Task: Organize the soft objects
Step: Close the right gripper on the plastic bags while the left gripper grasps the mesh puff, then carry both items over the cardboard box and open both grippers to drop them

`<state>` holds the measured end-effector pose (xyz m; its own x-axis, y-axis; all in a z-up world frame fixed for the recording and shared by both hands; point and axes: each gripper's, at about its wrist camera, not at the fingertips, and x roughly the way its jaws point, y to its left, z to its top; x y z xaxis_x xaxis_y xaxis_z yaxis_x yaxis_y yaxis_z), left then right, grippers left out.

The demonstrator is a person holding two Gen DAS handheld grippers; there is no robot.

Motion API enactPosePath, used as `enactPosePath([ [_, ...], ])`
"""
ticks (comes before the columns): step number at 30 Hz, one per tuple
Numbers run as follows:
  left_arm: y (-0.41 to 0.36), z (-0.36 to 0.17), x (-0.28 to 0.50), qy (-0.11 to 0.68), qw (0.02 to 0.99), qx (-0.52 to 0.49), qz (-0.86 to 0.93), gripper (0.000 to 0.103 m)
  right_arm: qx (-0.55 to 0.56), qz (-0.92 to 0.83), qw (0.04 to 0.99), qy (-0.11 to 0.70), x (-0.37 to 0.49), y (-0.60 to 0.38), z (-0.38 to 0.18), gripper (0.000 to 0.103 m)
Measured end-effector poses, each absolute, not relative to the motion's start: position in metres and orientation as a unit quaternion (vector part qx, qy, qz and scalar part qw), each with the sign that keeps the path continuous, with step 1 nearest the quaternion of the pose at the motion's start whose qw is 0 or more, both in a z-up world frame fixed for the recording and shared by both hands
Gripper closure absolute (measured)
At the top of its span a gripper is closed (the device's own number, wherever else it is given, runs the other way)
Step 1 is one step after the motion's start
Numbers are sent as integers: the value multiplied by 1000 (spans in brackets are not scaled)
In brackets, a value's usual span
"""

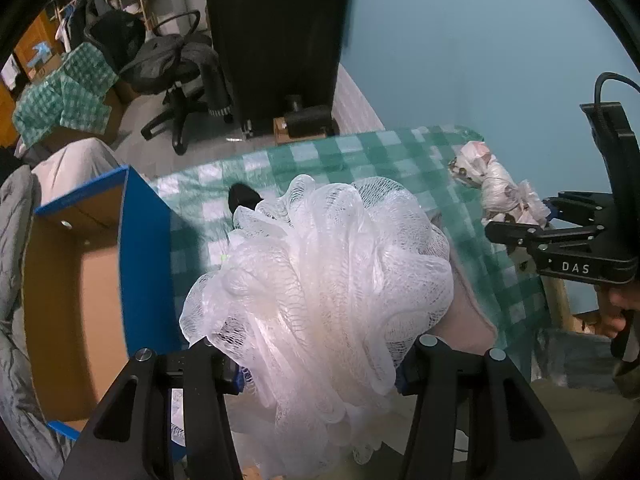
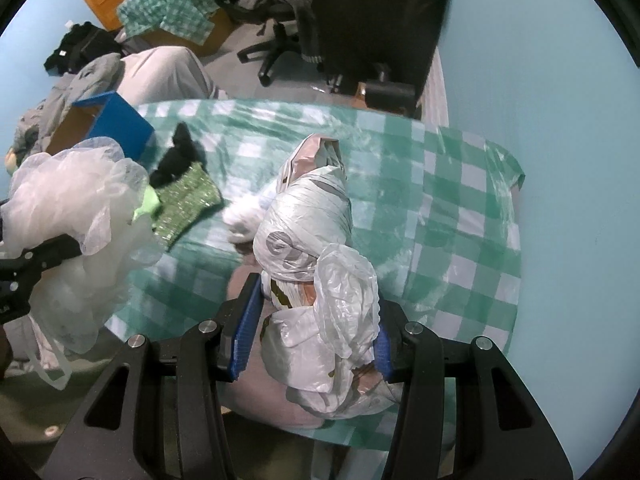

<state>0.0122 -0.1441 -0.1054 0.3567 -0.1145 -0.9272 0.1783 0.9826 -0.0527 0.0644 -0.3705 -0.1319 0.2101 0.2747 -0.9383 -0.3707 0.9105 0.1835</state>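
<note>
Pointing away from right gripper (image 2: 310,350), clamped bag bundle (image 2: 316,264), long axis lengthwise

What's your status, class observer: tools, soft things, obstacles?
Left tool grips mesh pouf. Right tool grips bag bundle. Open box left, path unobstructed.

The far right of the checked tablecloth (image 2: 460,208) lay bare, giving open passage toward the blue wall (image 2: 540,60). On the left, the blue cardboard box (image 1: 100,264) stood open-topped at the table's edge, its inside free. Between it and the centre lay a black cloth (image 2: 180,156), a green glittery cloth (image 2: 188,200) and a white fluffy item (image 2: 244,220) (all low, close together). A tall black panel (image 2: 376,16) blocked the far side.
</note>
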Motion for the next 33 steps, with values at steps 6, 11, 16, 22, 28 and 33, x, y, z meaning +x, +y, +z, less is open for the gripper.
enactPosePath([
  [6, -140, -85, 13, 548, 832, 34, -82, 50, -37, 226, 782, 580, 70, -354, -109, 54],
  [11, -135, -73, 13, 540, 838, 33, -78, 50, -37, 241, 785, 569, 72, -340, -93, 54],
  [16, -127, -64, 12, 533, 842, 24, -75, 50, -45, 259, 787, 559, 75, -320, -80, 54],
  [22, -113, -56, 10, 528, 846, 18, -68, 50, -50, 275, 786, 551, 83, -299, -72, 54],
  [28, -95, -46, 7, 522, 851, 10, -51, 51, -54, 292, 785, 544, 87, -277, -65, 54],
  [33, -75, -42, 2, 521, 853, -3, -34, 51, -59, 310, 782, 538, 88, -256, -59, 54],
])
